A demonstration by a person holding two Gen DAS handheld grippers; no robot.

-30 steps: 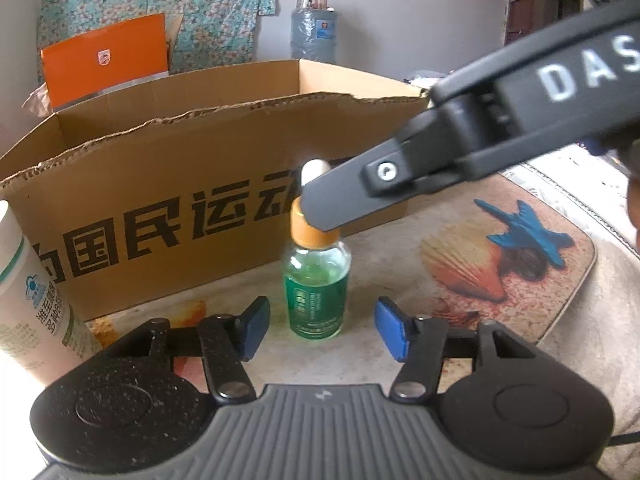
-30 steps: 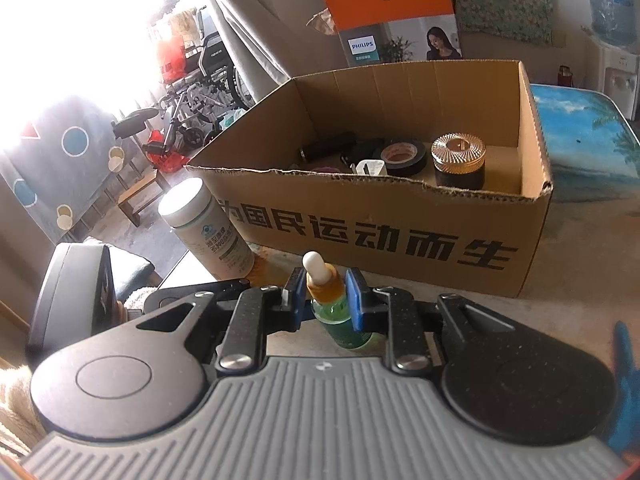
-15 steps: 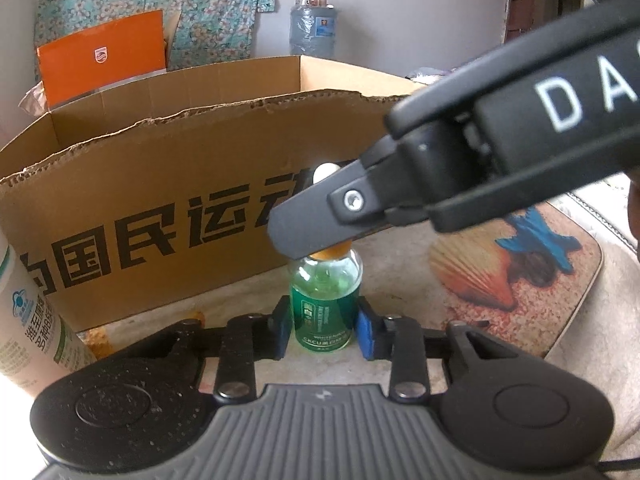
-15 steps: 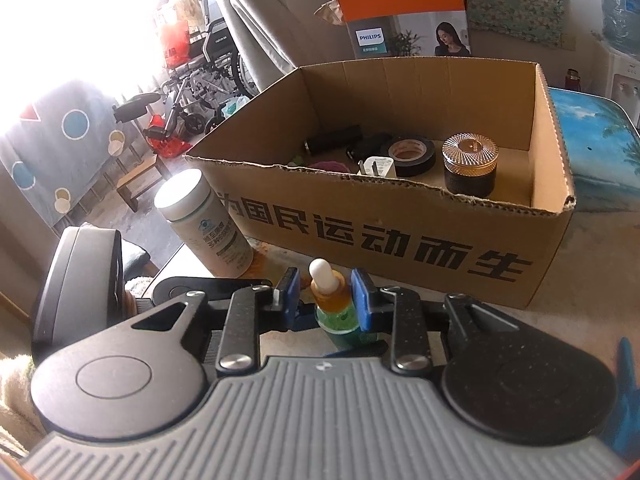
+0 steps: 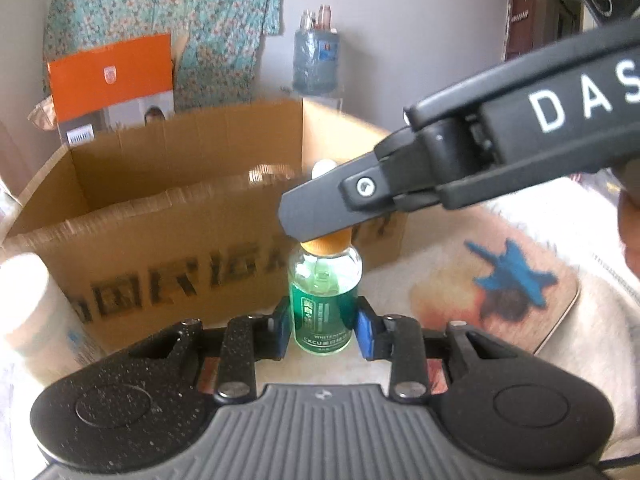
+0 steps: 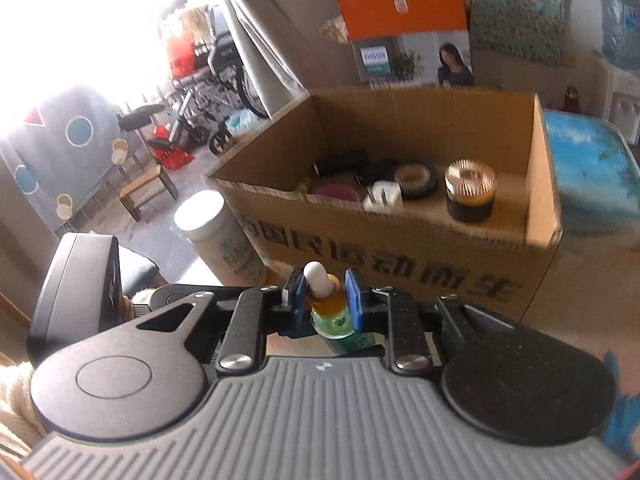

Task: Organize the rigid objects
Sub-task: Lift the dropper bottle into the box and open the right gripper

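**Op:** Both grippers on the same item, the green dropper bottle. Left gripper has its jaws clamped on the lower glass body, blue pads pressed against both sides. They closed onto it within the last sec and have held that width since.

**Sup:** And the right?

**Op:** Right gripper has its jaws clamped on the orange collar, just under the white bulb; they've just been closing a bit more, bottle neck between the pads. In the left wrist view the right gripper's black finger crosses in front of the cap.

**Sup:** Where's the bottle rel. to the box?

**Op:** Upright, just in front of the near wall of the cardboard box, a bit right of centre in the left view. Can't tell if its base touches the surface; both views are smeared w/ blur.

**Sup:** Box contents?

**Op:** Open top. Inside: gold-lidded dark jar toward the right, black tape roll left of it, a white plug-like thing near the front wall, and dark items farther left that I can't ID.

**Sup:** Anything else close by?

**Op:** White bottle standing outside the box at its near left corner. Shell-print mat off to the right on the surface.
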